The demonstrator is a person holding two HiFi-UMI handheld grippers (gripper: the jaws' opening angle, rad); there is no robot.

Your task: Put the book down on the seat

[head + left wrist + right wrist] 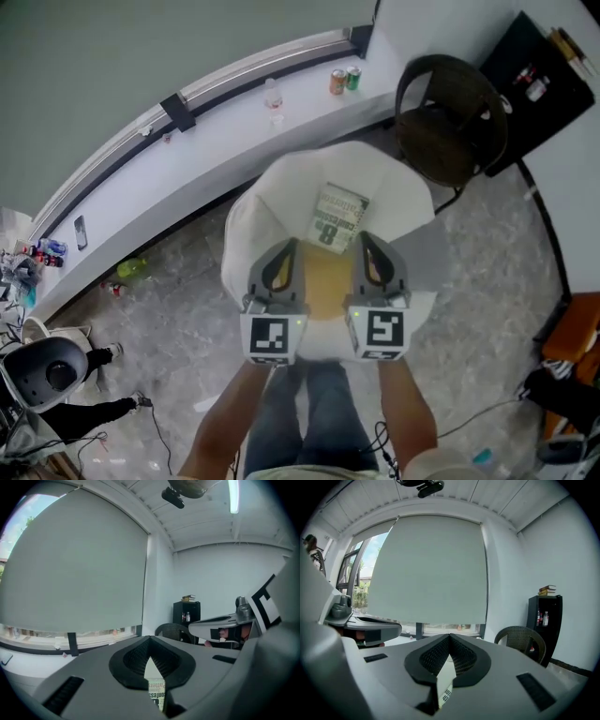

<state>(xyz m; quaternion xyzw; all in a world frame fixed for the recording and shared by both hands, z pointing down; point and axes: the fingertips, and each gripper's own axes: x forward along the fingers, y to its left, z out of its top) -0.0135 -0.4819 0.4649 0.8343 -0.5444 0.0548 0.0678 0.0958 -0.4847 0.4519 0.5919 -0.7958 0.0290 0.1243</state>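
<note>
The book [338,218], with a grey-green cover and large print, lies flat on the white chair [253,225], at the back of its tan seat cushion [325,281]. My left gripper [290,247] and right gripper [366,240] hover side by side over the cushion, tips pointing at the book's near corners. Both are shut with nothing between the jaws. In the left gripper view the book cover [157,693] shows through the gap under the shut left gripper [150,639]. The right gripper [450,637] likewise shows the book's white edge [445,690] beyond it.
A dark wicker chair [450,117] stands just right of the white one. Behind runs a white window ledge [216,122] with two cans [344,80] and a bottle [273,97]. A black shelf [539,75] is at far right. A person [84,412] is at lower left.
</note>
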